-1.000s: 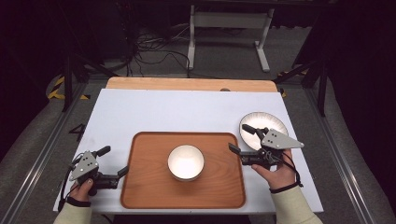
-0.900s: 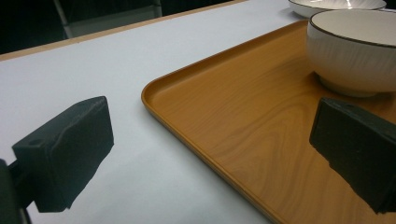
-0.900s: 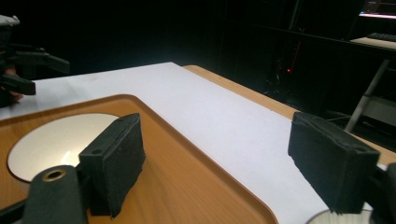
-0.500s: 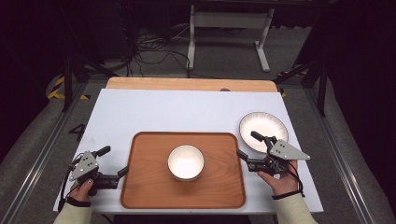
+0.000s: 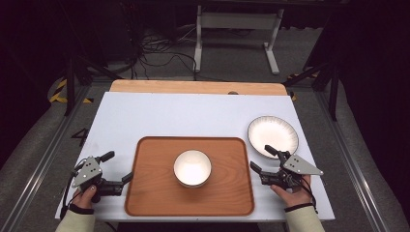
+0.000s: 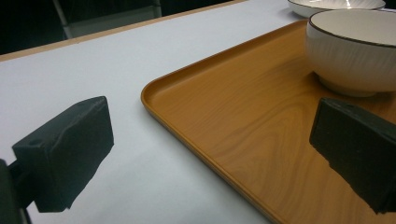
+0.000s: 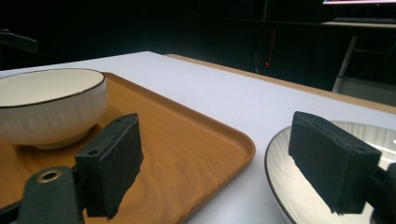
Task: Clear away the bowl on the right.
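A wooden tray [image 5: 145,193] lies at the table's near middle with a white ribbed bowl [image 5: 192,167] upright in its centre. A white plate [image 5: 273,137] rests on the table to the tray's right. My left gripper [image 5: 118,166] stands open at the tray's left edge, its jaws either side of the tray rim [image 6: 187,126], holding nothing. My right gripper [image 5: 260,157] stands open between the tray's right edge and the plate's near rim. In the right gripper view one jaw hangs over the tray [image 7: 187,140] and the other over the plate [image 7: 289,177]; the bowl [image 7: 46,107] sits farther left.
The white table top [image 5: 193,116] stretches bare behind the tray to a wooden strip [image 5: 193,87] at the far edge. Dark floor, cables and a metal stand lie beyond. In the left gripper view the bowl [image 6: 355,46] and plate [image 6: 327,4] show at the upper right.
My right gripper has drawn back toward the near edge, off the plate's near rim. The left gripper, tray, bowl and plate have stayed put.
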`<state>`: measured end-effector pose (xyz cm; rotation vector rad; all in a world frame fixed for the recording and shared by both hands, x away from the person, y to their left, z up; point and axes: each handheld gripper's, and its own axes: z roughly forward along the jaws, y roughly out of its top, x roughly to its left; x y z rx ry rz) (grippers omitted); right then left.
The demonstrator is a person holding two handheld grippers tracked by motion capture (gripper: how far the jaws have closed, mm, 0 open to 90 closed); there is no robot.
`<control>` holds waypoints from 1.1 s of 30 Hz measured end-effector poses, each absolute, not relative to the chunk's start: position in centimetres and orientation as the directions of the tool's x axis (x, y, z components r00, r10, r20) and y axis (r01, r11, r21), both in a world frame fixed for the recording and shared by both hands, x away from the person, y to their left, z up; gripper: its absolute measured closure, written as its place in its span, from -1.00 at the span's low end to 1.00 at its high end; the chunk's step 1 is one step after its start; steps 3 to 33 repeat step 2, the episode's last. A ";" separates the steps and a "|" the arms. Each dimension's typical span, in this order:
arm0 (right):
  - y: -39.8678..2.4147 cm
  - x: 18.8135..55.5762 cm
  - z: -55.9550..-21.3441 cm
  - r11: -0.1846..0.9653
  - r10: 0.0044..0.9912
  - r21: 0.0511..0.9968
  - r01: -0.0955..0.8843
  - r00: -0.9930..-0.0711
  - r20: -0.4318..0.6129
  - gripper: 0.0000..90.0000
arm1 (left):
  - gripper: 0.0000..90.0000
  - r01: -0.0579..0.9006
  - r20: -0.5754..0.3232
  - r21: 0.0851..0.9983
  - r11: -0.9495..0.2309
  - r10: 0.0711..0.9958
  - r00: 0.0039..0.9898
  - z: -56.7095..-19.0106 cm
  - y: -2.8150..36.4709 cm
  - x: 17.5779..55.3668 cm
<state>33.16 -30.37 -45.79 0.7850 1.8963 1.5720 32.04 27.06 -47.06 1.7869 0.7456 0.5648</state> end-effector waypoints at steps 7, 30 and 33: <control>-30.4 33.1 -45.8 0.140 0.735 0.987 0.084 -0.677 -0.047 -0.64 | -0.99 0.212 0.027 0.947 -0.240 0.720 0.694 -47.0 27.1 32.0; -30.4 33.1 -45.8 0.140 0.735 0.987 0.084 -0.677 -0.047 -0.64 | -0.99 0.212 0.027 0.947 -0.240 0.720 0.694 -47.0 27.1 32.0; -30.4 33.1 -45.8 0.140 0.735 0.987 0.084 -0.677 -0.047 -0.64 | -0.99 0.212 0.027 0.947 -0.240 0.720 0.694 -47.0 27.1 32.0</control>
